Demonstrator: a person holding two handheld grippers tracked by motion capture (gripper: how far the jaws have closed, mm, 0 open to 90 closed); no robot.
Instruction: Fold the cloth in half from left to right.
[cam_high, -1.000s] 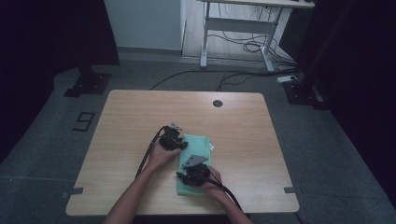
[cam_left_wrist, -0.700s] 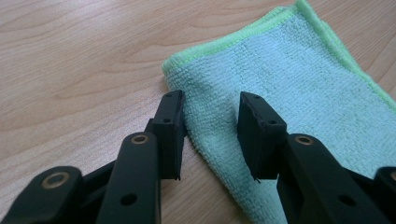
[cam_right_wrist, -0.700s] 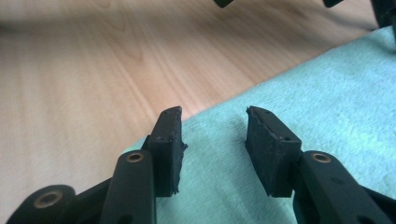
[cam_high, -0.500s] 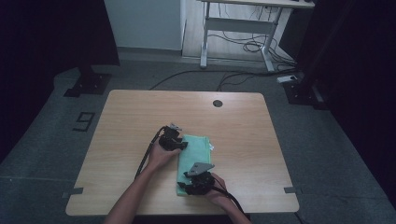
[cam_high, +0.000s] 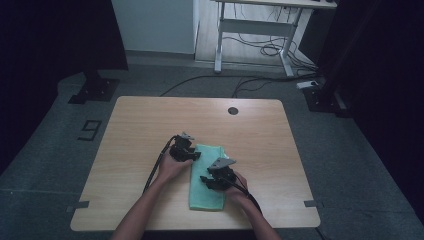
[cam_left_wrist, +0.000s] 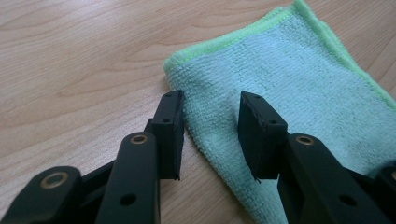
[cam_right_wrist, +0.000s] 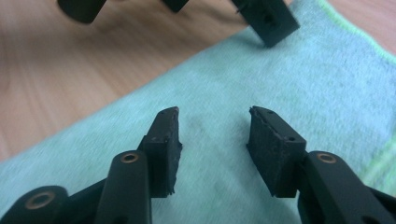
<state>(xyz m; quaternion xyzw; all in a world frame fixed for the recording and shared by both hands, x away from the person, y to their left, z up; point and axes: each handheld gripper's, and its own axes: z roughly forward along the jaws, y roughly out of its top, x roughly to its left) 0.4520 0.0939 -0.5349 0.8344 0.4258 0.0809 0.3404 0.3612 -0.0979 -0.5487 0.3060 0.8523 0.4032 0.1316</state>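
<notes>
Folded green cloth (cam_high: 206, 176) on wooden table (cam_high: 135, 130) — left gripper (cam_left_wrist: 210, 133) astride its edge, right gripper (cam_right_wrist: 212, 140) above its middle, both jaws apart, gripping nothing.

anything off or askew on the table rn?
Nothing stands out. The green cloth lies folded and flat on the wooden table. Left gripper straddles its edge and right gripper hovers over it, both open, gripping nothing.

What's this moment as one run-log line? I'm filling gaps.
left claw: open, at green cloth edge | right claw: open, over cloth | cloth: folded, flat on table
</notes>
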